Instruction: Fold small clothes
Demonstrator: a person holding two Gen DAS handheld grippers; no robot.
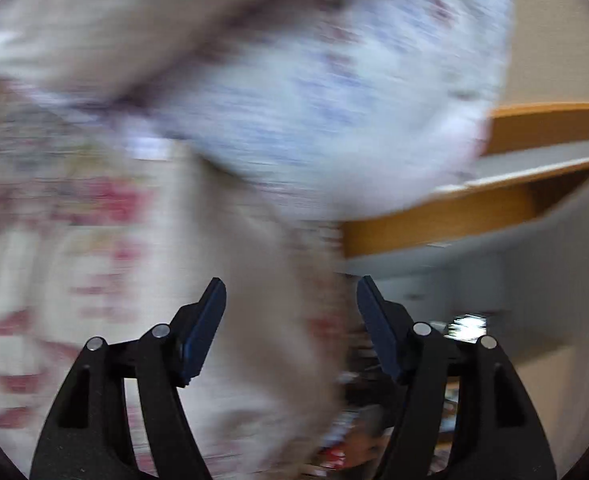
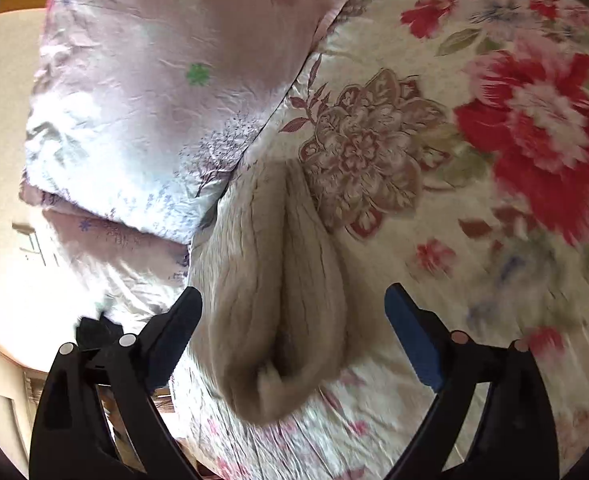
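Observation:
A small beige ribbed garment (image 2: 270,288) lies bunched in a long roll on the floral bedspread (image 2: 474,152). My right gripper (image 2: 294,304) is open, its jaws standing either side of the garment's near end without gripping it. The left wrist view is badly blurred by motion. My left gripper (image 1: 290,300) is open there, with the beige garment (image 1: 262,320) showing between and beyond its fingers; I cannot tell if it touches them.
A pale pink and white floral pillow (image 2: 142,112) lies against the garment's far left side, and shows in the left wrist view (image 1: 334,100). A wooden bed frame (image 1: 454,216) runs along the right. The bed's edge drops off at lower left.

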